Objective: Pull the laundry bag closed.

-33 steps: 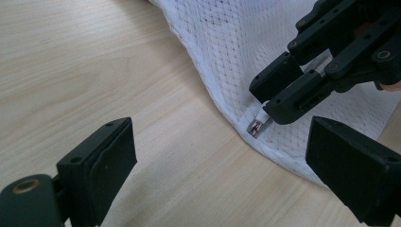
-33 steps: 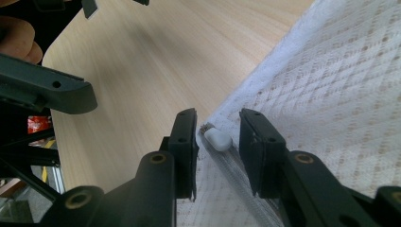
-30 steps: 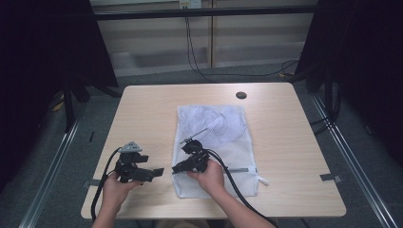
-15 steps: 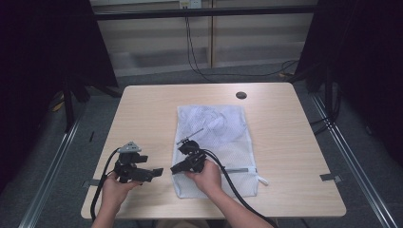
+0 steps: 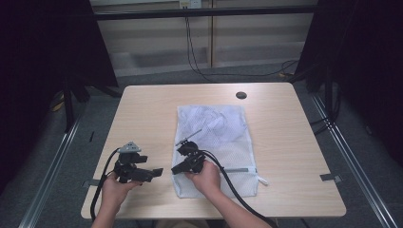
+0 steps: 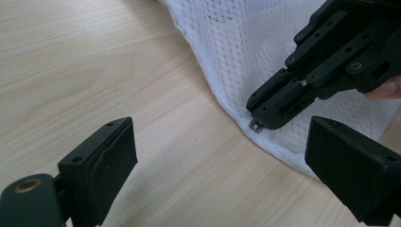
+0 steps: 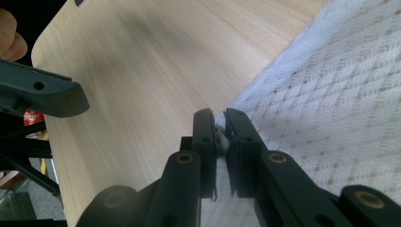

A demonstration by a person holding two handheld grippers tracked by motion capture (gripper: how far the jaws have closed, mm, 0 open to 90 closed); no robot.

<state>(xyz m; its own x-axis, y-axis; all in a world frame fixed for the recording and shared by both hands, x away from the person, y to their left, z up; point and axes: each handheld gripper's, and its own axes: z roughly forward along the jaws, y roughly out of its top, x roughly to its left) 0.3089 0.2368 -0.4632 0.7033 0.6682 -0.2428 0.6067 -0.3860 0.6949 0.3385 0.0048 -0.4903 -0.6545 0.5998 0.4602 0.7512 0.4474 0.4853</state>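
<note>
Wood table [image 5: 142,109], dark surround. Mesh bag [image 5: 228,142] lies mid-frame. Right gripper [image 6: 257,124], just closing, pinches the zipper pull [image 7: 220,137] at bag's left edge; left gripper [image 6: 222,161] gapes, empty. Risk: small pull slips out; unanchored bag drags.

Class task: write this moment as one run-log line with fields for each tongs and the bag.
left tongs: open, over table | right tongs: just closed on bag edge | mesh bag: flat

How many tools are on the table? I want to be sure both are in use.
2. The left tool sits open near the table's front left; the right tool has just closed on the mesh bag's left edge.
</note>
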